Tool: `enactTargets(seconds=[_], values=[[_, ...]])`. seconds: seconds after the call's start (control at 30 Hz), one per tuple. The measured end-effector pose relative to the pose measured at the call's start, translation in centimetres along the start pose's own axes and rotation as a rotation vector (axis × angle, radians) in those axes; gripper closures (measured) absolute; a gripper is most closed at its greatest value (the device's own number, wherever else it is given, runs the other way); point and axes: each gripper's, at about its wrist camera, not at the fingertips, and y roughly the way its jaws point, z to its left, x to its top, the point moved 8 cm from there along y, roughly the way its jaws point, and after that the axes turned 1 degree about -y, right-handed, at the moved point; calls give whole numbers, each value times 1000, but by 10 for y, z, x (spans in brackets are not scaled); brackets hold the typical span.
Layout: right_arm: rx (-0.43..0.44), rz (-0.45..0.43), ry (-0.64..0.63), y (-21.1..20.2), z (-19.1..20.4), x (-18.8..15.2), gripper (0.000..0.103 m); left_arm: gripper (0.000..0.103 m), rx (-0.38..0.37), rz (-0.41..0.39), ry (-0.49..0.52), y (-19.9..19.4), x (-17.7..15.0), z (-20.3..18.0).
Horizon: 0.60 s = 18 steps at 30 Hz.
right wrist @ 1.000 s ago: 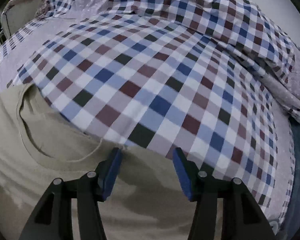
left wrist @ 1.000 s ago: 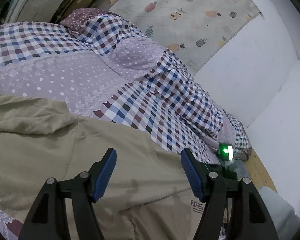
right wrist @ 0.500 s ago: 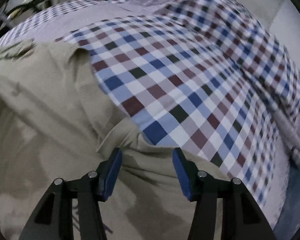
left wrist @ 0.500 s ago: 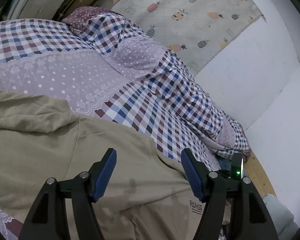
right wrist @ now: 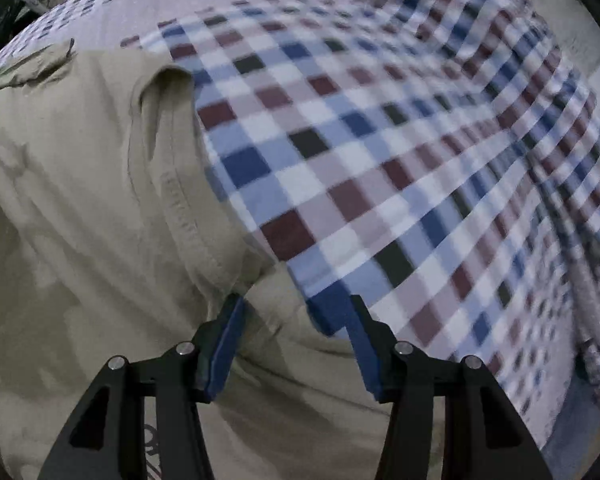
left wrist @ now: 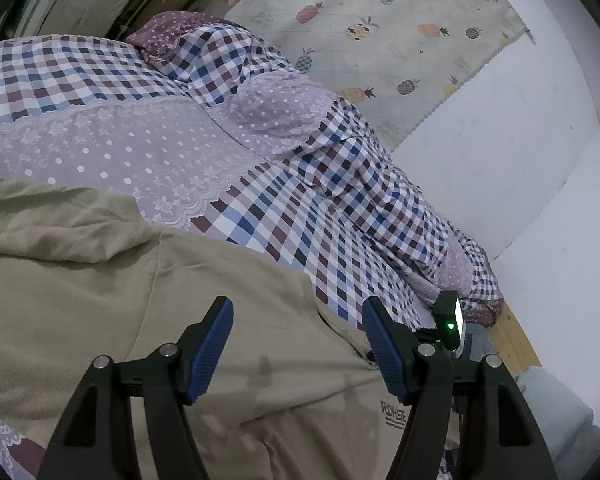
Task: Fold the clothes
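Observation:
A khaki shirt point(left wrist: 180, 320) lies spread on a bed covered by a checked bedspread point(left wrist: 320, 232); small dark lettering point(left wrist: 394, 414) is printed near its edge. My left gripper point(left wrist: 297, 304) hovers open over the shirt with nothing between its blue pads point(left wrist: 216, 344). In the right wrist view the khaki shirt point(right wrist: 80, 220) fills the left side, its ribbed neckline point(right wrist: 176, 192) running beside the checked bedspread point(right wrist: 380, 160). My right gripper point(right wrist: 296, 300) points steeply down at the shirt's edge, open, with cloth lying under the gap and no pad pressing on it.
A lilac dotted quilt panel with lace trim point(left wrist: 120, 152) crosses the bed. A pineapple-print sheet point(left wrist: 380, 20) hangs on the white wall point(left wrist: 520, 140) behind. A wooden bed edge point(left wrist: 516, 340) shows at right, and a black device with a green light point(left wrist: 450, 320) sits beside my left gripper's right finger.
The right wrist view has rolled and slid along the shirt's edge, so the neckline now runs up the left side. The left gripper has stayed where it was, still open.

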Motion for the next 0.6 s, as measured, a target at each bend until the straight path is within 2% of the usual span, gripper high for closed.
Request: enactTargets(seconds=[0.03,0.07,0.1,0.13,0.23,0.43,0.53,0.6], values=[[16,4,10,2,1,-2,49,32,0,0,-2,0,0,0],[22,-5,18,0,2,-3,57,32,0,0,-6,0,1,1],[14,-15,13,-3,4,-4,83,32,0,0,-9,0,1,2],[4,-24,10,-7,5,-5,95,32,0,-1,-13,0,1,2],[-44,-52,9,-18,4,-5,98,32,0,-15,-19,-4,4,3],[-300,-151,143,-52,-45,16,99,32,-5,-50,-31,-9,13,4],[-392,-91,180,-37,-58,33,98,32,0,-41,-38,-8,14,8],[-398,7,207,-13,-59,32,96,32,6,-36,-38,-9,14,10]])
